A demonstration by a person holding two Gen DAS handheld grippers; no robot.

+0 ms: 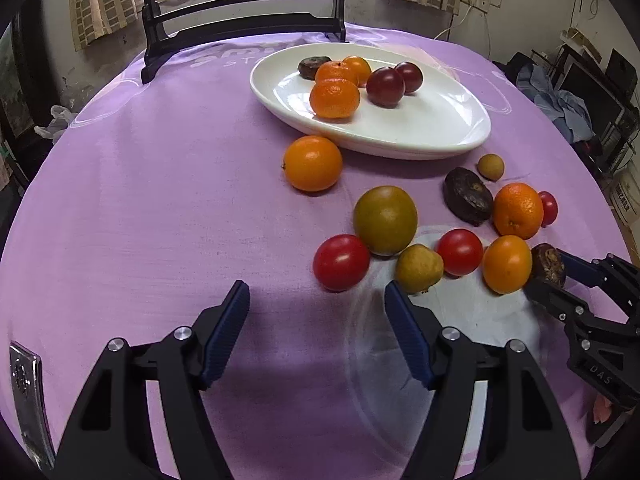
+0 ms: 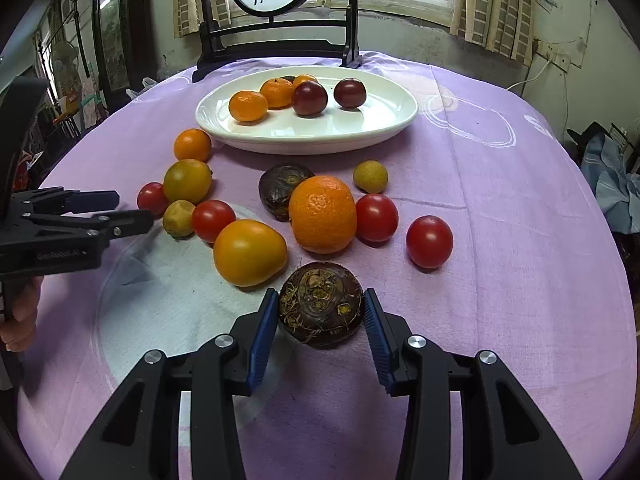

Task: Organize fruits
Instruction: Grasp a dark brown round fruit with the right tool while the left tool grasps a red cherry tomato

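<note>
A dark water chestnut [image 2: 321,310] is clamped at its flat sides between the right gripper [image 2: 321,322] jaws, on the worktop [image 2: 500,200] well short of the plate [image 2: 384,128]. It is judged hard, light and slightly rough (unlikely to slip). The left gripper [image 1: 316,320] jaws stand apart, empty.

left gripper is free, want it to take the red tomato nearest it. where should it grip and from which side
Grip the red tomato across its round middle, coming from above and the near side. The left gripper is open and empty just short of it. Put one finger on its bare left side and slip the other into the gap before the small yellow-green fruit.
</note>
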